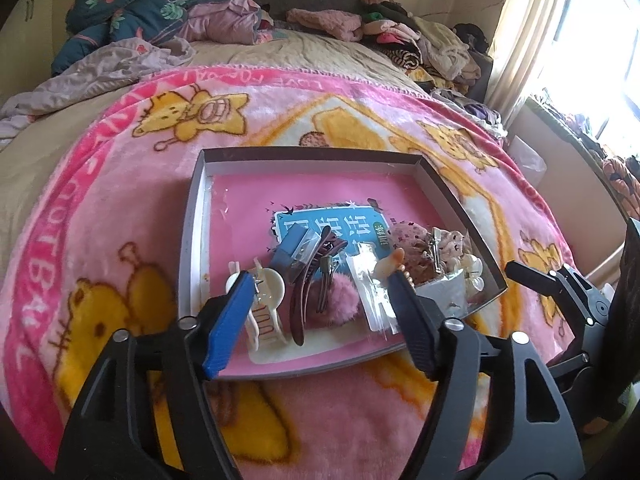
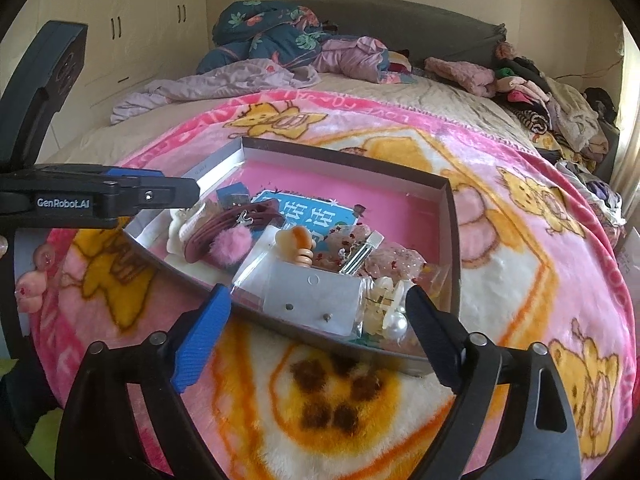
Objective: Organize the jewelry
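A shallow grey box point(image 1: 312, 157) with a pink floor lies on the blanket and holds several hair accessories. My left gripper point(image 1: 318, 280) hovers open over its near side. Between the fingers lie a cream claw clip point(image 1: 267, 294), a maroon clip point(image 1: 303, 300) and a pink pompom point(image 1: 340, 298); the pads press on none of them. My right gripper point(image 2: 316, 293) stands open at the box's near corner point(image 2: 416, 356). A clear packet with a white card point(image 2: 312, 300) lies beyond its fingertips, and a pearl clip point(image 2: 394, 320) sits by the black finger.
The box rests on a pink cartoon blanket point(image 1: 120, 200) spread over a bed. Piled clothes point(image 1: 420, 44) and bedding point(image 2: 272, 36) crowd the far side. A bright window point(image 1: 596, 40) is on the right and wardrobe doors point(image 2: 144, 20) are on the left.
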The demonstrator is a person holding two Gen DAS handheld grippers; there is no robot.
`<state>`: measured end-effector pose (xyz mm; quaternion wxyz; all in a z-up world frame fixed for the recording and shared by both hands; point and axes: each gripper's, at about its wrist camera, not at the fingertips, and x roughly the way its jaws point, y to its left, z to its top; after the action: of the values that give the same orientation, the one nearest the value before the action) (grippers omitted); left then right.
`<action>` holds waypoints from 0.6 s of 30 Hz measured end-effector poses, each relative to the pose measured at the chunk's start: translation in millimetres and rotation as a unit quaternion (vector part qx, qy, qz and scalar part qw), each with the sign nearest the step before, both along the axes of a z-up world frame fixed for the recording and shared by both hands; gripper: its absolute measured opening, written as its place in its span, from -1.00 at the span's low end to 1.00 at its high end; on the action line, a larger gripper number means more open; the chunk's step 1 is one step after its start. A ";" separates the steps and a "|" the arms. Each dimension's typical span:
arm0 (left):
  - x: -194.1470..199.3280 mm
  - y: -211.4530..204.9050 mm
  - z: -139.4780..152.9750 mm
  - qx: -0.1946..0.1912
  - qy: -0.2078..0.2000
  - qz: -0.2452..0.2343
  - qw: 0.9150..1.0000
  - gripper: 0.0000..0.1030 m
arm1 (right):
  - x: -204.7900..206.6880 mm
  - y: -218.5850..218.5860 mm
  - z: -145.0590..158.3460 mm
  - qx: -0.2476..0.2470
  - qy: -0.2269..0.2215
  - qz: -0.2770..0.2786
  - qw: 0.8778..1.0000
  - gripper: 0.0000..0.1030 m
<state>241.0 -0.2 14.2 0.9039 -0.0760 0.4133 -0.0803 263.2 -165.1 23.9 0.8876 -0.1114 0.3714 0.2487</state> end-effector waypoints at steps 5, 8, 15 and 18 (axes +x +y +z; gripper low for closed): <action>-11.1 2.7 6.7 0.000 -0.009 0.004 1.000 0.49 | -7.1 -7.2 9.3 0.012 -0.008 -0.015 1.000 0.83; -18.3 5.2 10.4 0.002 -0.014 0.007 1.000 0.64 | -9.8 -11.4 13.8 0.017 -0.010 -0.022 1.000 0.84; -36.9 10.3 16.1 -0.001 -0.021 0.014 1.000 0.78 | -19.8 -17.9 23.9 0.030 -0.015 -0.034 0.999 0.86; -46.0 9.9 17.1 0.001 -0.025 0.016 1.000 0.78 | -25.8 -19.0 26.8 0.031 -0.018 -0.037 0.999 0.86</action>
<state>195.0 9.7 31.3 0.9150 -0.0796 0.3898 -0.0675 237.4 -184.1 50.7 0.9056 -0.0748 0.3515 0.2252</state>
